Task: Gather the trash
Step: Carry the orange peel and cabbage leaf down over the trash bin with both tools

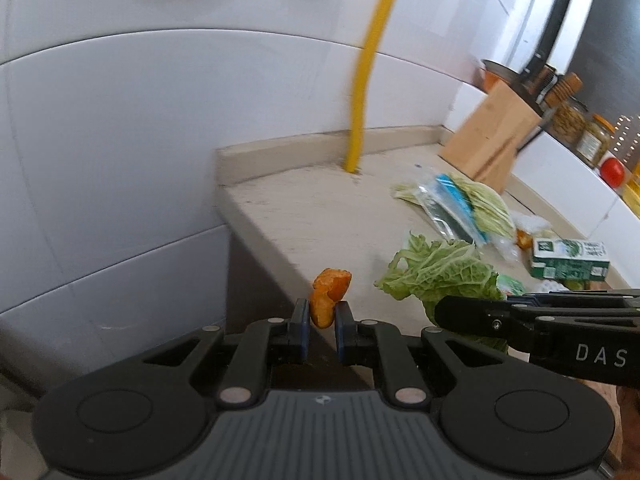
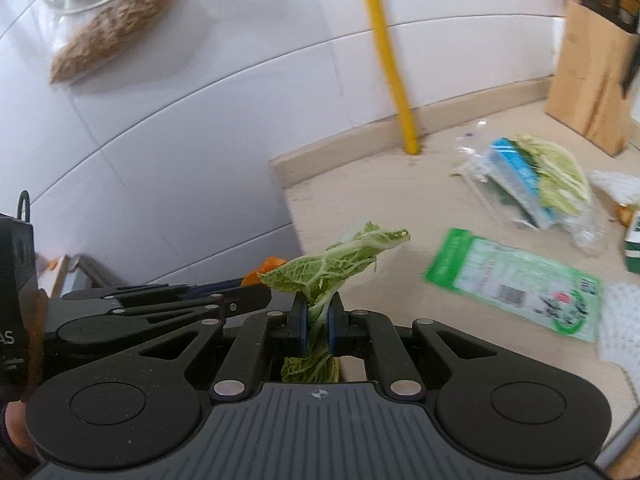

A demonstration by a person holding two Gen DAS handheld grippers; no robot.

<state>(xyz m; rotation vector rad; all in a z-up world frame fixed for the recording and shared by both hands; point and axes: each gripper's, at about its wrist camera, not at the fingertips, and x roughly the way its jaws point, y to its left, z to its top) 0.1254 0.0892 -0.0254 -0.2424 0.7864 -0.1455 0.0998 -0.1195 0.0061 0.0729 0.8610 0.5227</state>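
An orange peel scrap (image 1: 326,298) and a crinkled green cabbage leaf (image 2: 332,268) are each pinched upright.

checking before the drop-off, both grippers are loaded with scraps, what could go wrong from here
1. The orange peel is pinched only at its lower end by the left gripper; most of it sticks out above the fingers, so it could slip out.
2. The cabbage leaf flops loosely out of the right gripper and may tear or drop.
3. The two grippers are very close together and could bump.
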